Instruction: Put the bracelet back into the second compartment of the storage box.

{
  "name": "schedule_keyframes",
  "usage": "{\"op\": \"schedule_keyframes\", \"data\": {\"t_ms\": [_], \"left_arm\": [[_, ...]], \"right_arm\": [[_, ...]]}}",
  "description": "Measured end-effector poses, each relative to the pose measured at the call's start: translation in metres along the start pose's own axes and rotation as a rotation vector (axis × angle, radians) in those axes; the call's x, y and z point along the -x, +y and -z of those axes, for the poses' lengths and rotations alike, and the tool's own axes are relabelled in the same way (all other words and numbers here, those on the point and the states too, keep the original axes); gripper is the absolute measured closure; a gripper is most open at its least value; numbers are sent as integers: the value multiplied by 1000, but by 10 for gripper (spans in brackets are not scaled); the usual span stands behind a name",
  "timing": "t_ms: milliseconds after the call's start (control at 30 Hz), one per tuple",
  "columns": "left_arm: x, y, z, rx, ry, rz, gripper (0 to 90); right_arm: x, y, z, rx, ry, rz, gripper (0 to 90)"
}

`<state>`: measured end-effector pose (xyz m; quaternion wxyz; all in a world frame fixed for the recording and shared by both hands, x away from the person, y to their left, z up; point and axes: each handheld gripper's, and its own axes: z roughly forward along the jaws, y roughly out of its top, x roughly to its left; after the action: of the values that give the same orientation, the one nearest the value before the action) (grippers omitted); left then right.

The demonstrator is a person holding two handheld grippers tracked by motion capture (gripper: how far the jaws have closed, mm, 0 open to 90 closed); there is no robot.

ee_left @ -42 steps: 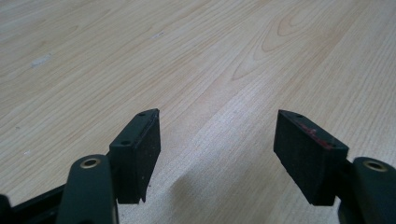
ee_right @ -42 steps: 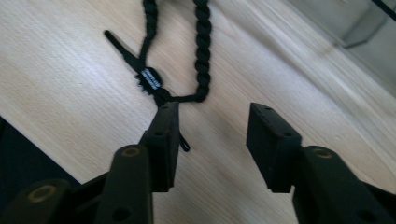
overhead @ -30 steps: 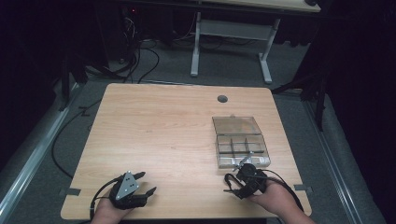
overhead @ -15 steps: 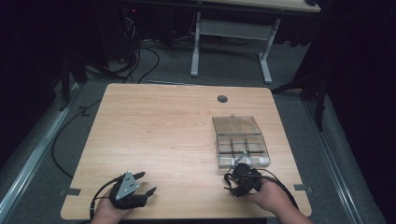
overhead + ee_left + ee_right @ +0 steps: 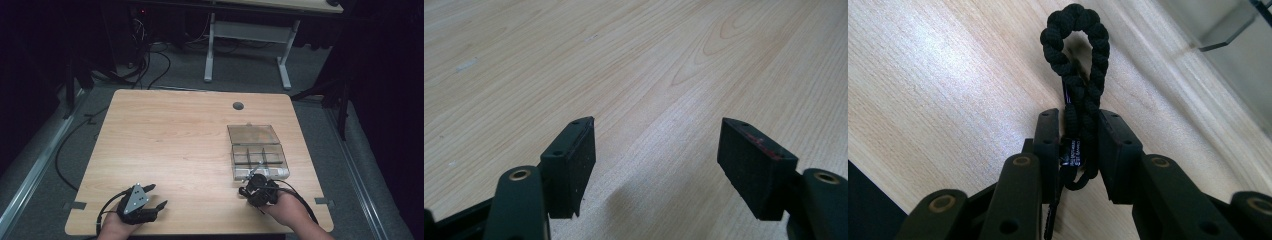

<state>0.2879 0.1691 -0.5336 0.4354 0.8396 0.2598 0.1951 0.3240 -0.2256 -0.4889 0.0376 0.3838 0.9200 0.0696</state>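
Clear compartment box (image 5: 260,157), seemingly empty

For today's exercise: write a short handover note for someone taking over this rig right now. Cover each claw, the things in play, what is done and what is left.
Left claw: open, holds nothing, low over bare table.
Right claw: jaws have just been closing, now shut on the black braided cord, its loop sticking out past the tips.
Clear compartment box: lid open, just beyond the right claw.
Done: cord gripped.
Left, probably: place cord into a compartment and close the lid.
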Motion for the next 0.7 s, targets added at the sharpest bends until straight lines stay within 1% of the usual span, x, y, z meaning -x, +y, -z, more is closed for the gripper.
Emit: {"op": "schedule_keyframes", "data": {"t_ms": [200, 300, 333, 433, 600, 700], "left_arm": [[0, 0, 0, 0, 0, 0, 320], [0, 0, 0, 0, 1, 0, 320], [0, 0, 0, 0, 1, 0, 320], [0, 0, 0, 0, 1, 0, 320], [0, 0, 0, 0, 2, 0, 320], [0, 0, 0, 1, 2, 1, 320]], "right_arm": [[1, 0, 1, -1, 12, -10, 725], [2, -1, 5, 3, 14, -12, 725], [3, -2, 6, 6, 9, -14, 725], [4, -3, 9, 7, 22, -23, 725], [9, -6, 13, 8, 18, -25, 724], [11, -10, 15, 10, 20, -40, 724]]}}
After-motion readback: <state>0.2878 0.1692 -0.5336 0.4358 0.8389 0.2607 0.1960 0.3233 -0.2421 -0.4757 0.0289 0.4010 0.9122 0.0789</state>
